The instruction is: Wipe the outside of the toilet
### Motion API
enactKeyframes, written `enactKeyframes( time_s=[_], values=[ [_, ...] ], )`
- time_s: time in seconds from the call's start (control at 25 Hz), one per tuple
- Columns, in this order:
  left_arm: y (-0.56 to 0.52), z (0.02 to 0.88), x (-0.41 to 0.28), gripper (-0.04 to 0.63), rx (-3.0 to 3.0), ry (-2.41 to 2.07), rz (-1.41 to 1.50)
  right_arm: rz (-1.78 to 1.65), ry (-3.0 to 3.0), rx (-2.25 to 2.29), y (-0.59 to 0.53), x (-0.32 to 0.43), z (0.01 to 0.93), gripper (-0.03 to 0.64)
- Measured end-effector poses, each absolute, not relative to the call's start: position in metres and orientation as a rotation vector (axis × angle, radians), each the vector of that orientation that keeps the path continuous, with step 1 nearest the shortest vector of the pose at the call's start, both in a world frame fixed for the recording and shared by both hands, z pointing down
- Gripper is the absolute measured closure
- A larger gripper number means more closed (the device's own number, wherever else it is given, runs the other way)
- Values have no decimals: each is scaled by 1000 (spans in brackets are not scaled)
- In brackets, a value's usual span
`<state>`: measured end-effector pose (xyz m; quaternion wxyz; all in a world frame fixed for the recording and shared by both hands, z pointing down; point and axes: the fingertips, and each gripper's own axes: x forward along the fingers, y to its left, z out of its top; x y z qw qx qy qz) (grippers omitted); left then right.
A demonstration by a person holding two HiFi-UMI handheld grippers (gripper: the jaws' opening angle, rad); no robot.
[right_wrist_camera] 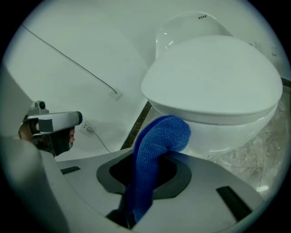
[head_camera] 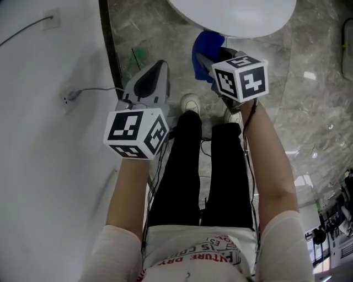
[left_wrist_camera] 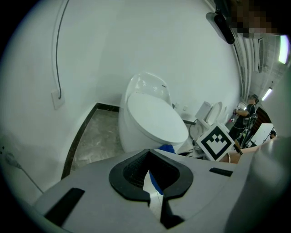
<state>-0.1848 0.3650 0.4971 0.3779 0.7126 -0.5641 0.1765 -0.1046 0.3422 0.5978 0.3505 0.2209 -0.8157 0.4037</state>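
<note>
Held the cloth [right_wrist_camera: 159,136] clamped in the right claw [right_wrist_camera: 143,172] just short of the toilet [right_wrist_camera: 213,82], with the left claw [left_wrist_camera: 150,182] closed on nothing, and likely risked dragging the floppy cloth loose if pressed hard against its curved side.

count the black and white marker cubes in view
2. The left cube sits at the end of the person's left forearm, beside the white wall. The right cube sits at the end of the right forearm, just behind the blue cloth near the toilet. None seems hidden.
</note>
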Motion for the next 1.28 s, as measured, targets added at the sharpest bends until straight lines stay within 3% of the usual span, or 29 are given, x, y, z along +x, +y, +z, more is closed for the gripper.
enactKeyframes(
  time_s=[0.24,0.64,0.96,1.28],
  values=[
    [363,430,-150,589,1838,-1468,419,954,-2215,640,344,-70,495,540],
    [334,221,-61,589,2019,-1507,258,680,-2340,891,324,30,253,540],
    [351,39,-49,589,2182,-1628,194,537,-2474,1064,337,70,72,540],
    [375,-87,-49,589,2277,-1750,113,419,-2619,1257,340,100,-72,540]
  ],
)
